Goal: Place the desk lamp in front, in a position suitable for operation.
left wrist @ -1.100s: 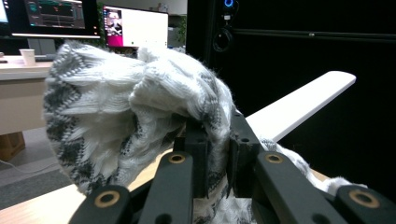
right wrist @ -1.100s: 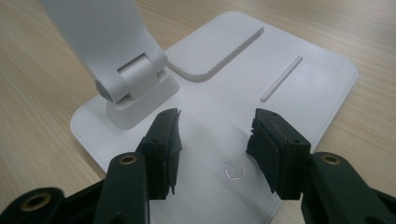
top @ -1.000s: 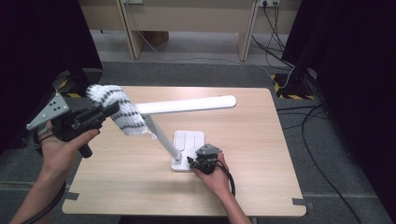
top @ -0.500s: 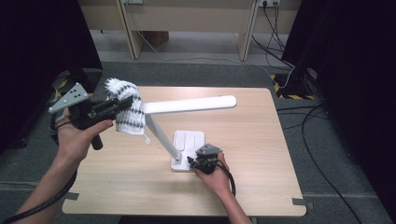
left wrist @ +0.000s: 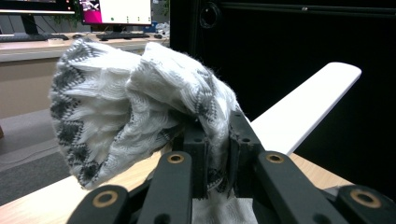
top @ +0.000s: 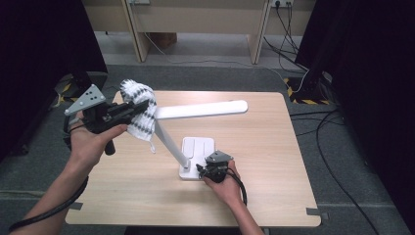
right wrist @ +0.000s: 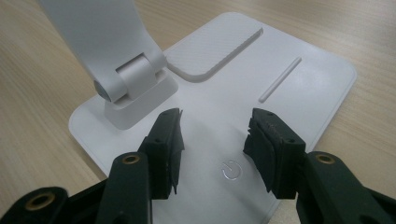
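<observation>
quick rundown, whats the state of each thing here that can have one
left gripper: shut on the knitted cloth, held off the table
knitted cloth: bunched, pinched in the jaws, hanging beside the lamp's joint
right gripper: open, jaws over the lamp base, power button between them
desk lamp: upright on the table, arm tilted, head level
power button: unlit, untouched

- left gripper (top: 139,105): upper left of the high view, raised off the table, held level, jaws clamped on white knit cloth (left wrist: 140,107)
- right gripper (top: 199,169): lower centre, low, jaws apart, nothing gripped
</observation>
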Motion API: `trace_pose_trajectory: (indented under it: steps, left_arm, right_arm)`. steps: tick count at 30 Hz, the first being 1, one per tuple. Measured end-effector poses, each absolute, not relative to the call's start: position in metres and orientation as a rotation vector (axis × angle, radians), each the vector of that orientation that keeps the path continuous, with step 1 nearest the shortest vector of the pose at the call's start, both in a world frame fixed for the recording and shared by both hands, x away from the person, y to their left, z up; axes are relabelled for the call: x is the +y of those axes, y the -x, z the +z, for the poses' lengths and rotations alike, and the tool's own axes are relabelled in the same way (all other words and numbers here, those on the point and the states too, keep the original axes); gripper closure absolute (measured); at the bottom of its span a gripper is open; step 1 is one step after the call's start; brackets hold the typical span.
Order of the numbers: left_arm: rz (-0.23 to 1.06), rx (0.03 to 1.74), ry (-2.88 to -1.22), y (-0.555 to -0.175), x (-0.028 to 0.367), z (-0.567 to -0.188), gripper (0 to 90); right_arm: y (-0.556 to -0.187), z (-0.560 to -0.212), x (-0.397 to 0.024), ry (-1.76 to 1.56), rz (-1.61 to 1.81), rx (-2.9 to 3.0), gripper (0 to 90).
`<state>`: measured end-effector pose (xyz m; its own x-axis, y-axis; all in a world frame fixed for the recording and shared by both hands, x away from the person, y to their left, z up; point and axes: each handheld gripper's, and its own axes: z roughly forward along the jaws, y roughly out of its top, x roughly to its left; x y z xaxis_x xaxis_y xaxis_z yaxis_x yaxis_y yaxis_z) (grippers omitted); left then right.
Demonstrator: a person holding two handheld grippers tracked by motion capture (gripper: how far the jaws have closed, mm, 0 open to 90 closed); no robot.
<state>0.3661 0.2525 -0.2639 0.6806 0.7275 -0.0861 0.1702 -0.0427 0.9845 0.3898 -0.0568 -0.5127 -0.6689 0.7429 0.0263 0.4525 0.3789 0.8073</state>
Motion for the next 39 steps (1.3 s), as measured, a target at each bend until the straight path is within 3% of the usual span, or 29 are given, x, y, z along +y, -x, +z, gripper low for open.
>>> trace_pose_trajectory:
  steps: [39]
  left_arm:
    - [0.482,0.698,-1.622,-0.377,0.197,-0.252,80.1]
  right_arm:
    - [-0.389,-0.513,-0.057,-1.047,1.193,2.298,54.3]
